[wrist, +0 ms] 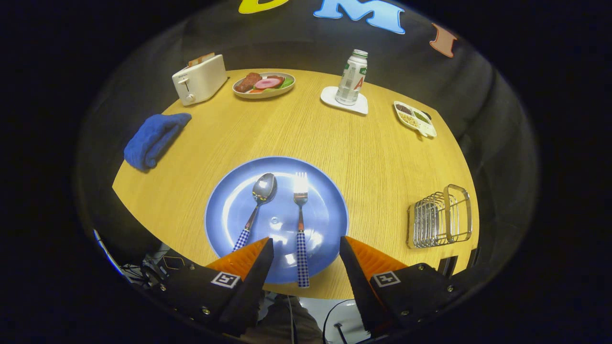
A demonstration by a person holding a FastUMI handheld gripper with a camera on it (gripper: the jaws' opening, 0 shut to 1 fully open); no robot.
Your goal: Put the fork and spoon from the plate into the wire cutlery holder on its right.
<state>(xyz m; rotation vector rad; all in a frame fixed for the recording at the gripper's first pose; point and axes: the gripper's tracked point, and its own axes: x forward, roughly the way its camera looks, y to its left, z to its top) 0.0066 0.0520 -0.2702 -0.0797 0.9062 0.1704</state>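
Observation:
A blue plate [330, 210] lies on the wooden table just ahead of my fingers. On it rest a spoon [258, 200] at the left and a fork [300, 224] at the right, both with blue-checked handles pointing toward me. The fork's handle end overhangs the plate's near rim and lies between my fingers, below them. My gripper [306, 244] is open above the plate's near edge, holding nothing. The wire cutlery holder [440, 217] stands to the right of the plate, near the table's right edge.
A blue cloth [154, 138] lies to the left. Farther back stand a white toaster [198, 79], a dish of food [264, 84], a bottle [352, 77] on a white coaster and a small divided snack tray [414, 118].

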